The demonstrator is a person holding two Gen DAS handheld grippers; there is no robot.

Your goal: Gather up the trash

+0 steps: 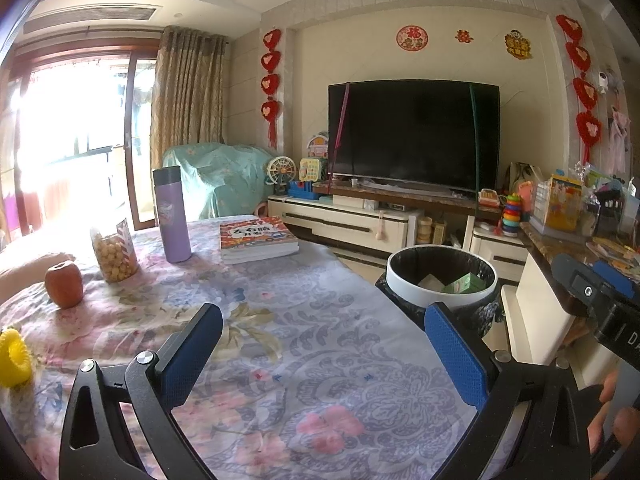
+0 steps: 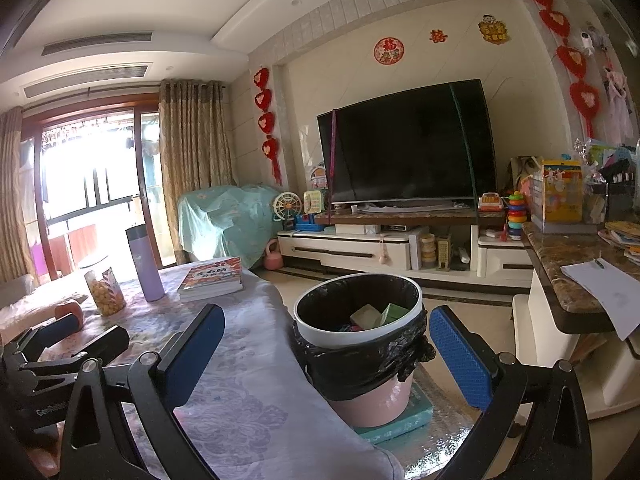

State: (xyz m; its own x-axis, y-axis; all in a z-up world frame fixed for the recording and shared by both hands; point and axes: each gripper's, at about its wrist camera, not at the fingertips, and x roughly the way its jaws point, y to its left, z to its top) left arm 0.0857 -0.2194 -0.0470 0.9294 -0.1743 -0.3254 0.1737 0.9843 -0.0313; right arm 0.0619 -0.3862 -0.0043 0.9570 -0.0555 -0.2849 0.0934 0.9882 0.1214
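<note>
A pink trash bin [image 2: 360, 344] with a white rim and a black liner stands on the floor beside the table; it holds green and white cartons [image 2: 378, 314]. The same bin [image 1: 442, 280] shows past the table edge in the left wrist view. My left gripper [image 1: 326, 330] is open above the floral tablecloth [image 1: 280, 340] with nothing between its blue pads. My right gripper [image 2: 326, 330] is open too and empty; the bin sits framed between its fingers. The left gripper [image 2: 76, 340] also appears at the lower left of the right wrist view.
On the table stand an apple [image 1: 64, 284], a jar of snacks [image 1: 114, 252], a purple flask [image 1: 172, 216], a stack of books [image 1: 256, 238] and a yellow ring [image 1: 14, 358]. A TV cabinet [image 2: 360, 248] and a marble counter [image 2: 568, 276] border the floor.
</note>
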